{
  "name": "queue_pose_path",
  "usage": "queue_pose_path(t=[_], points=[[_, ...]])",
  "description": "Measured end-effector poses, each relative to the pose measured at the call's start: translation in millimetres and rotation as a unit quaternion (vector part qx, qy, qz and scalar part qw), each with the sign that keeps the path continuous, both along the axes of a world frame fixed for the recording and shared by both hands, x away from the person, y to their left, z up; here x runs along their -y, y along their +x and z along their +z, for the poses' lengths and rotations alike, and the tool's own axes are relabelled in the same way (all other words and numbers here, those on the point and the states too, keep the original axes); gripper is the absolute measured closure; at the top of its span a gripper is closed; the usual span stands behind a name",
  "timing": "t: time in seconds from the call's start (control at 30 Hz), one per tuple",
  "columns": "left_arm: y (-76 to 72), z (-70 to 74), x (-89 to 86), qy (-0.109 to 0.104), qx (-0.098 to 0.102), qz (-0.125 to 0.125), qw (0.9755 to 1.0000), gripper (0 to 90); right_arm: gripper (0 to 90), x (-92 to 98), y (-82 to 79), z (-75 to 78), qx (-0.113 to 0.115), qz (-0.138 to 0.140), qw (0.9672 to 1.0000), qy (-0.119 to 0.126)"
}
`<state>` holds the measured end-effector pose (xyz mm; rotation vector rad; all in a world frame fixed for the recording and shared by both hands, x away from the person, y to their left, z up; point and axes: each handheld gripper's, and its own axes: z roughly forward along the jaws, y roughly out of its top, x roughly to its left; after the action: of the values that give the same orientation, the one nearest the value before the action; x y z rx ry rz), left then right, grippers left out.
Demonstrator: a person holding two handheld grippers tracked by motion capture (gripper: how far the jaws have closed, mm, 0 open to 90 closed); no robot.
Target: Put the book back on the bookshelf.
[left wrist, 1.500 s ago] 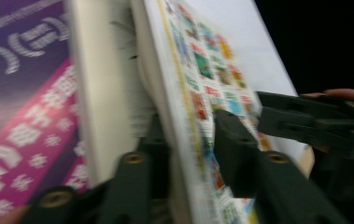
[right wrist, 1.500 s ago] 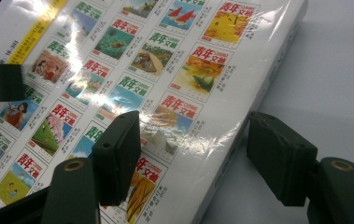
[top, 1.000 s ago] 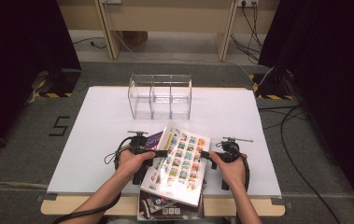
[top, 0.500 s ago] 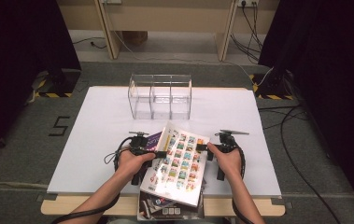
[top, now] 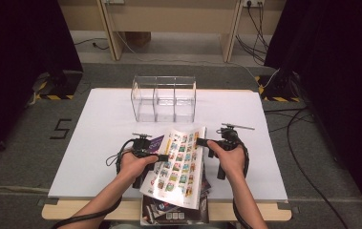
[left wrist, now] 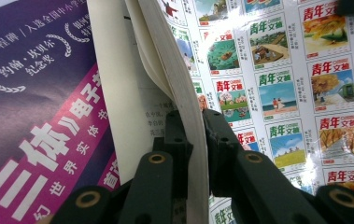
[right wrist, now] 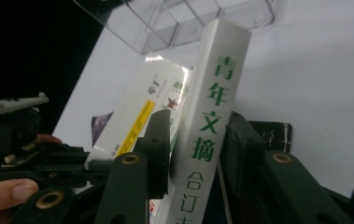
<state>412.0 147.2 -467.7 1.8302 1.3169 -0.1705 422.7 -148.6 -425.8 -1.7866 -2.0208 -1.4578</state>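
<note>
A thick magazine-style book (top: 178,162) with a cover of small colour pictures is held up over the table's near edge. My left gripper (top: 163,157) grips its left side. In the left gripper view its jaws (left wrist: 195,135) pinch the white block of pages (left wrist: 165,60); they have just been opening slightly, with the pages still clamped. My right gripper (top: 200,142) is at the book's right side. In the right gripper view its jaws (right wrist: 198,140) have just been closing and touch both faces of the white spine with green characters (right wrist: 216,102).
A clear three-compartment box (top: 164,98) stands at the far middle of the white table (top: 97,129). A purple book (top: 155,141) lies under the held one, and more magazines (top: 174,212) are stacked at the near edge.
My right gripper has moved left onto the book's right edge, closed on the spine and risen. The book's right side now stands higher. The left gripper has stayed put.
</note>
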Motion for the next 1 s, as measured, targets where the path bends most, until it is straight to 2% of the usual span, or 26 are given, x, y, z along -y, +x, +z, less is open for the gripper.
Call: queue_pose_path(t=[0.07, 0.13, 0.27, 0.33, 0.4, 0.5, 0.53, 0.57, 0.63, 0.67, 0.7, 0.77, 0.8, 0.83, 0.87, 0.9, 0.93, 0.97, 1.0], points=[[-0.1, 0.2, 0.4, 0.001, 0.001, 0.0, 1.0, 80.7, 61.7, -7.7, 4.1, -5.9, -0.017, 0.015, 0.9996, -0.019], [0.0, 0.1, 0.2, 0.0, 0.0, -0.001, 1.0, 80.7, 62.1, -15.2, 8.6, -16.2, -0.031, 0.022, 0.9989, -0.028], [0.6, 0.6, 0.3, 0.002, 0.0, -0.003, 1.0, 80.3, 66.6, -17.6, 13.4, -23.1, -0.043, 0.023, 0.9976, -0.049], [0.5, 0.9, 0.3, 0.003, 0.001, -0.003, 1.0, 79.8, 68.9, -15.0, 14.1, -22.5, -0.049, 0.025, 0.9979, -0.034], [0.4, 1.6, -0.4, 0.003, 0.002, -0.004, 1.0, 78.9, 69.9, -16.0, 13.0, -19.6, -0.046, 0.028, 0.9981, -0.032], [-0.2, 3.6, -3.4, -0.002, 0.003, 0.001, 1.0, 74.6, 72.1, -16.8, 10.1, -10.9, -0.03, 0.033, 0.999, -0.008], [-0.6, 4.9, -4.5, -0.005, 0.005, 0.001, 1.0, 74.6, 72.1, -16.8, 10.1, -10.9, -0.03, 0.033, 0.999, -0.008], [-1.8, 8.6, -7.0, -0.015, 0.008, 0.002, 0.9999, 74.2, 72.2, -16.7, 9.6, -8.8, -0.023, 0.035, 0.9991, -0.008], [-3.4, 13.9, -8.9, -0.021, 0.016, -0.001, 0.9997, 73.9, 72.5, -19.1, 5.1, 7.4, 0.016, 0.044, 0.9985, -0.03], [-4.0, 16.2, -8.9, -0.023, 0.019, -0.002, 0.9995, 73.9, 72.5, -19.1, 5.1, 7.4, 0.016, 0.044, 0.9985, -0.03], [-4.6, 20.4, -9.3, -0.027, 0.025, -0.003, 0.9993, 73.8, 72.8, -19.6, 4.0, 11.7, 0.026, 0.045, 0.9981, -0.034], [-5.5, 27.6, -11.4, -0.031, 0.035, -0.003, 0.9989, 69.0, 74.0, -15.7, 0.7, 31.0, 0.055, 0.041, 0.9969, -0.037], [-6.1, 30.0, -12.8, -0.03, 0.042, -0.002, 0.9987, 69.0, 74.0, -15.7, 0.7, 31.0, 0.055, 0.041, 0.9969, -0.037], [-7.7, 33.5, -16.2, -0.021, 0.057, 0.001, 0.9982, 67.7, 74.1, -14.2, -0.7, 35.9, 0.064, 0.038, 0.9965, -0.039], [-9.4, 35.2, -19.4, -0.006, 0.071, 0.006, 0.9974, 68.0, 74.2, -12.3, -3.8, 45.1, 0.082, 0.03, 0.9949, -0.051], [-10.6, 35.4, -23.4, 0.003, 0.079, 0.01, 0.9968, 66.0, 74.3, -10.3, -9.2, 60.3, 0.115, 0.018, 0.9907, -0.071], [-11.7, 34.5, -27.4, 0.007, 0.081, 0.015, 0.9966, 66.0, 74.3, -10.3, -9.2, 60.3, 0.115, 0.018, 0.9907, -0.071], [-12.9, 32.6, -31.6, 0.016, 0.081, 0.016, 0.9965, 65.3, 74.4, -10.4, -12.2, 68.2, 0.131, 0.008, 0.9877, -0.084], [-13.4, 31.0, -33.3, 0.023, 0.081, 0.015, 0.9963, 64.3, 74.4, -10.7, -15.3, 77.9, 0.154, -0.005, 0.9826, -0.104]])
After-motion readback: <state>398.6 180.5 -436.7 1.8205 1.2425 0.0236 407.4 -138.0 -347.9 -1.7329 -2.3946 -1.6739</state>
